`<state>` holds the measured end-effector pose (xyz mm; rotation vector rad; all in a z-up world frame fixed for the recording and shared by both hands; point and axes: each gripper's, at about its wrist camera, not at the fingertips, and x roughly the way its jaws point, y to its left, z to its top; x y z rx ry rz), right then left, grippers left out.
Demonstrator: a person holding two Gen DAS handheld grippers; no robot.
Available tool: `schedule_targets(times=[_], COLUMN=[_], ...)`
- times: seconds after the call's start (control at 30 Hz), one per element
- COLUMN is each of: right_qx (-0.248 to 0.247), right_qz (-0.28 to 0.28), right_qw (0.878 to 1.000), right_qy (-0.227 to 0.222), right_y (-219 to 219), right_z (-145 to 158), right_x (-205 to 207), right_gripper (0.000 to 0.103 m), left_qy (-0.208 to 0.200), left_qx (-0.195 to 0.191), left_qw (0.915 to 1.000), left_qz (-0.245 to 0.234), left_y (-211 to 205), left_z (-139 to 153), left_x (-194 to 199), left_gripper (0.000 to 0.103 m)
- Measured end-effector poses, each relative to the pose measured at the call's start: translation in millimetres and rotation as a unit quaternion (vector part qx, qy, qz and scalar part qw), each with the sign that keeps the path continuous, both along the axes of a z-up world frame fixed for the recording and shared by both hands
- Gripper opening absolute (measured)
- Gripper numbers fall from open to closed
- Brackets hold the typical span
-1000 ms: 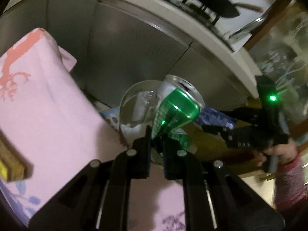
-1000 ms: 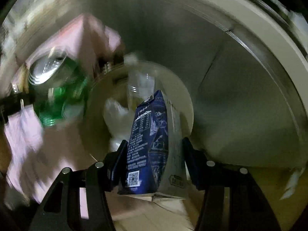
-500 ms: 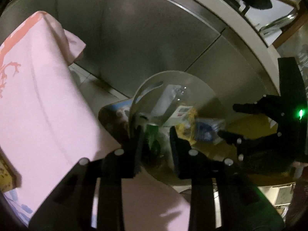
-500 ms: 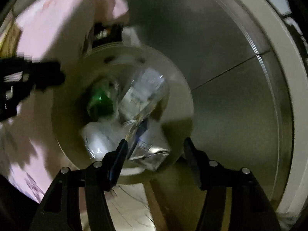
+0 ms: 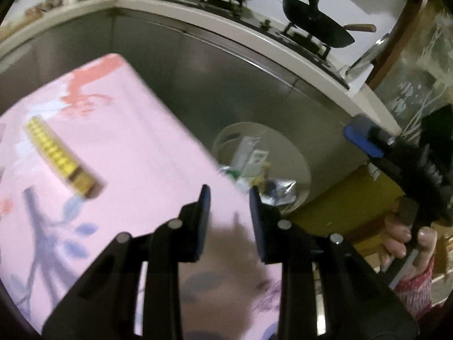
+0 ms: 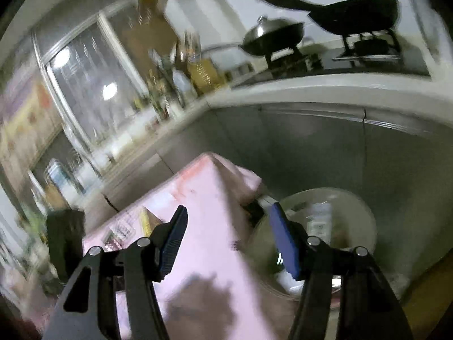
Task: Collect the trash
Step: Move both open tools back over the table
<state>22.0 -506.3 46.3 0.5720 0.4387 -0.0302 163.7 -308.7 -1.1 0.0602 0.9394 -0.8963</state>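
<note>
- Left wrist view: the left gripper point(image 5: 228, 195) stood with its jaws spread a little way and nothing between them; the jaws had just been opening.
- It hung above the near edge of a table under a pink cloth point(image 5: 136, 147), beside the bin.
- The round pale trash bin point(image 5: 297, 153) sat on the floor past the table's corner, against a grey metal cabinet front point(image 5: 226, 85).
- Trash lay inside the bin: a white carton point(image 5: 256, 158), a crumpled foil wrapper point(image 5: 280, 189) and a scrap of green point(image 5: 233, 173), too blurred to name.
- A yellow-and-brown packet point(image 5: 61, 158) lay on the cloth, well apart from the bin.
- The right gripper point(image 5: 365, 141) appeared at the right edge, held by a hand point(image 5: 407, 240) in a red patterned sleeve; its jaw gap could not be judged from this view.
- Two dark woks point(image 5: 317, 25) stood on the stove above the cabinet.
- Right wrist view: the right gripper point(image 6: 226, 226) showed its blue-padded jaws spread wide and empty.
- It pointed over the cloth's point(image 6: 203, 226) corner, with the bin point(image 6: 365, 221) just to the right and lower.
- Pale trash was visible within the bin, blurred.
</note>
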Motion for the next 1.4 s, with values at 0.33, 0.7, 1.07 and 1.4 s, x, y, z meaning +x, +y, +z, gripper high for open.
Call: schedule_targets(times=[0.33,0.7,1.07,1.4], right_qx=[0.104,0.159,0.064,0.004], right_qz=[0.002,0.09,0.187,0.223], right_qw=[0.995,0.981,0.972,0.963], right_qy=[0.001,0.059,0.128,0.152], right_y=[69,172,265,302], right_z=[-40,-76,-76,-76], right_x=[-16,-12,5,29], right_gripper=[0.06,0.07,0.07,0.034], left_qy=[-0.038,-0.031,-0.015,-0.046], left_qx=[0.044,0.066,0.058,0.066], left_qw=[0.9947,0.9826,0.9566,0.9374], left_qz=[0.084,0.171,0.285,0.339], left_y=[104,203,315,372], left_z=[-20,-41,-53,-56], left_x=[-33,-42,-38,-37], left_gripper=[0.026,0.026,0.026,0.045])
